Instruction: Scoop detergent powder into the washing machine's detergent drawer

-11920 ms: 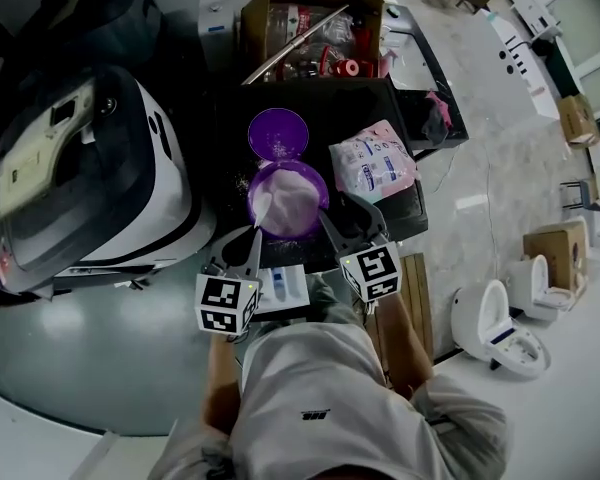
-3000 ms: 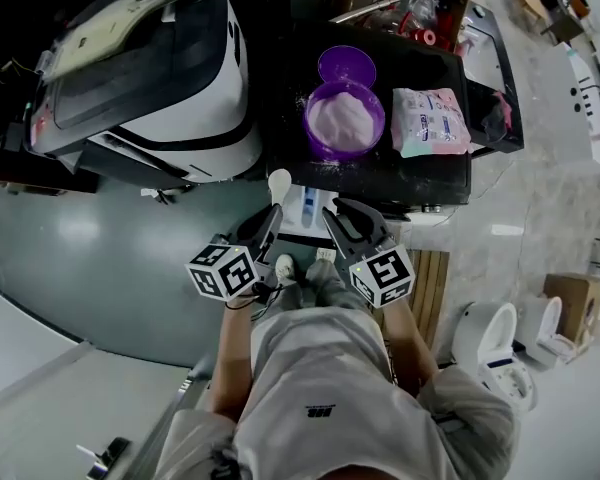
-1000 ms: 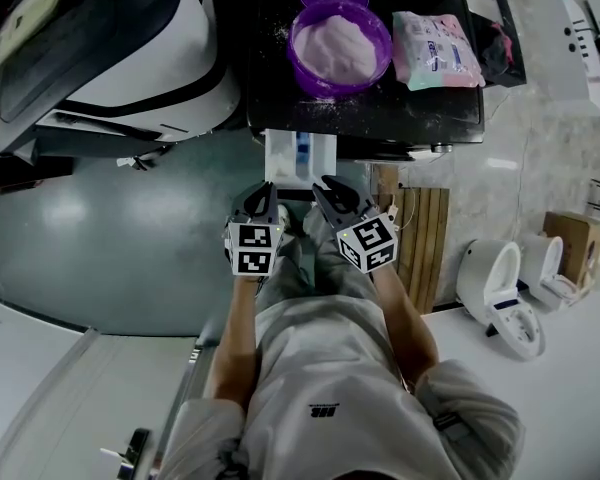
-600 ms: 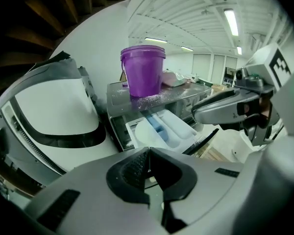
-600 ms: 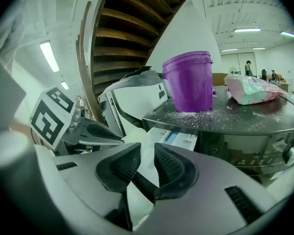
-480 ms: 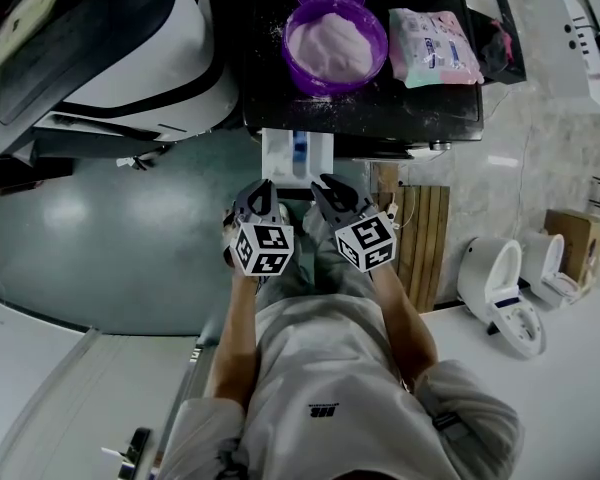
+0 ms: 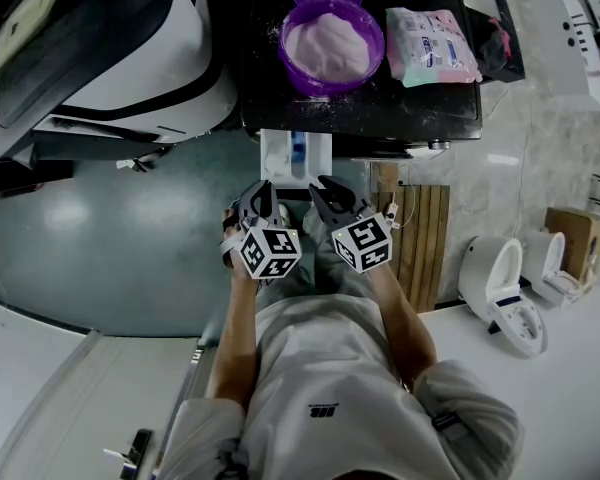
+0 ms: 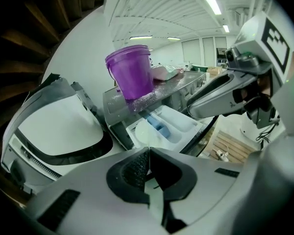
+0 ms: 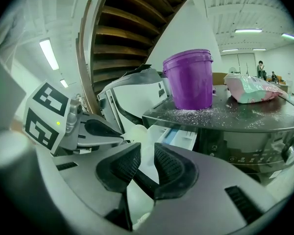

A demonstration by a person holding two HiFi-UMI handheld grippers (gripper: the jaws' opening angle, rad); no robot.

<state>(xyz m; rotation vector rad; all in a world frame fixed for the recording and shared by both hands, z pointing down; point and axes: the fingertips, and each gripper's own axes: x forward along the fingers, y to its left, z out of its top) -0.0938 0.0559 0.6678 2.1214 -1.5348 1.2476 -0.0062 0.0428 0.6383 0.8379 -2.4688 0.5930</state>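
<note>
1. Looking down in the head view, the left gripper (image 7: 260, 194) and right gripper (image 7: 328, 190) hang side by side, just short of the pulled-out detergent drawer (image 7: 298, 156). The drawer juts from the washing machine (image 7: 420, 108) below the purple bucket (image 7: 332, 46) of powder. The scoop is hidden under the left gripper here.
2. Over to the left gripper view: the fingers (image 8: 136, 168) are pressed together on the scoop's pale handle. The scoop (image 8: 146, 132) runs straight ahead from the tips, its white bowl at the far end, over the drawer compartment left of the blue insert.
3. Now the right gripper view: the fingers (image 9: 169, 166) stand a narrow gap apart and grip nothing. Beyond the gap, the scoop's bowl pokes out from the left gripper toward the drawer.
</note>
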